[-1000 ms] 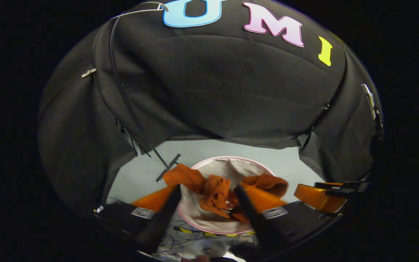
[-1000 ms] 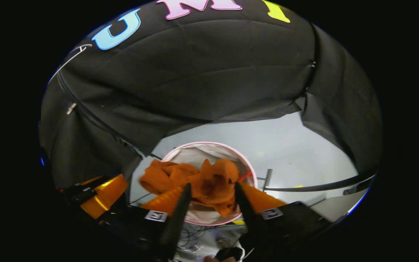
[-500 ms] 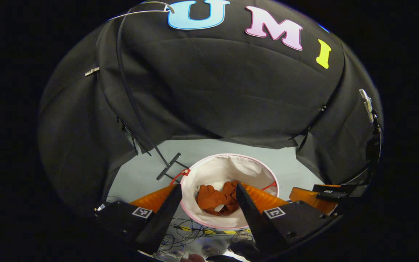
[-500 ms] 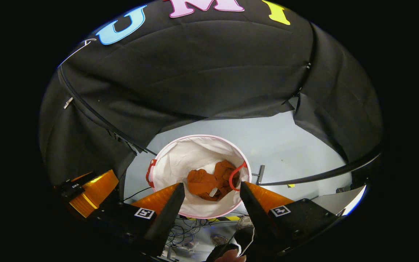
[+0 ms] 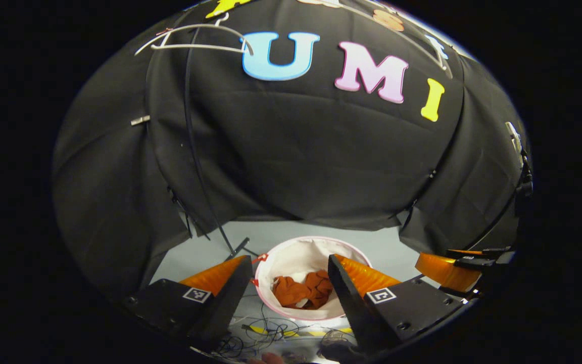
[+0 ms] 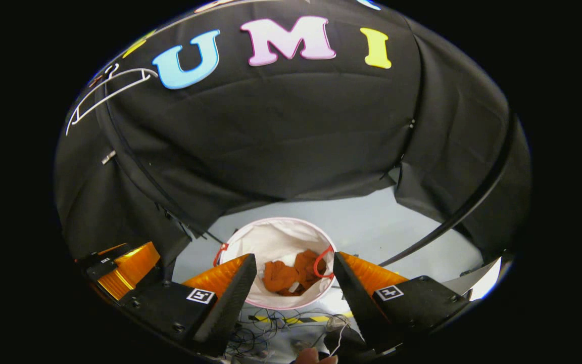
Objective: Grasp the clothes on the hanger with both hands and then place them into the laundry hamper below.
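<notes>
We see a pale grey floor (image 6: 372, 232) under the black cloth wall (image 5: 296, 151), with tangled dark cables (image 6: 271, 323) and a strip of yellow-and-black tape (image 5: 281, 331) lying on it.

My left gripper (image 5: 288, 296) hangs with its fingers spread and empty above the laundry hamper (image 5: 291, 253), where the orange clothes (image 5: 303, 290) lie crumpled inside; the white hanger (image 5: 195, 43) hangs bare.
</notes>
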A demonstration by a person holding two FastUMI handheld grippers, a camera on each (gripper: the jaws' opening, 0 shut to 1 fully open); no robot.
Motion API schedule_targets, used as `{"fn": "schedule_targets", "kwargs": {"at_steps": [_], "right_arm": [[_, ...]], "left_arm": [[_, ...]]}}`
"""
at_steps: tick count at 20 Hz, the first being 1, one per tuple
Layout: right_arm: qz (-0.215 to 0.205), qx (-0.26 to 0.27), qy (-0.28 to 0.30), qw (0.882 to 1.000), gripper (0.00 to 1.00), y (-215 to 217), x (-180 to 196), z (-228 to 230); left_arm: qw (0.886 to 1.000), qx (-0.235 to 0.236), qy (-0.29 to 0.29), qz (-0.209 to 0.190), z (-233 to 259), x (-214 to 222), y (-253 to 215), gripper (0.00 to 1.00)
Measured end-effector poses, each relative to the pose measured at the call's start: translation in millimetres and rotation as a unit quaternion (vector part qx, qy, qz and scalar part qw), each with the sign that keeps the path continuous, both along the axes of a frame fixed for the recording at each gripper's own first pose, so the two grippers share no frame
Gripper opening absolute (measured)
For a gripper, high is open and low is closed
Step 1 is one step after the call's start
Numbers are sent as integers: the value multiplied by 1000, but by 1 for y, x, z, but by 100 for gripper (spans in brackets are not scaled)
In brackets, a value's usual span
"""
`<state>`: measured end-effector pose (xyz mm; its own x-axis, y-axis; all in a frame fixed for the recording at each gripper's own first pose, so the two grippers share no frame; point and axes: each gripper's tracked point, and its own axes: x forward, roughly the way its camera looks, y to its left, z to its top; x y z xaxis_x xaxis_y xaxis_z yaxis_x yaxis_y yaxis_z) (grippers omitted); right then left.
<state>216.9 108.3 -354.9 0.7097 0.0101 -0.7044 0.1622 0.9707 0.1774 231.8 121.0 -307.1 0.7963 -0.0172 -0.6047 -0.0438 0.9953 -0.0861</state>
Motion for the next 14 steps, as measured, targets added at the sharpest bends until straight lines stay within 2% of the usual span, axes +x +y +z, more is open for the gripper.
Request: {"fn": "schedule_targets", "kwargs": {"at_steps": [6, 10, 14], "right_arm": [[-19, -4, -113, 993, 99, 3, -21, 122], [-19, -4, -182, 983, 99, 10, -46, 200], [-10, -2, -232, 973, 99, 8, -69, 257]], "left_arm": [[993, 3, -113, -29, 112, -27, -2, 95], [986, 5, -162, -43, 172, -57, -1, 95], [978, 15, -200, -56, 222, -93, -5, 95]]}}
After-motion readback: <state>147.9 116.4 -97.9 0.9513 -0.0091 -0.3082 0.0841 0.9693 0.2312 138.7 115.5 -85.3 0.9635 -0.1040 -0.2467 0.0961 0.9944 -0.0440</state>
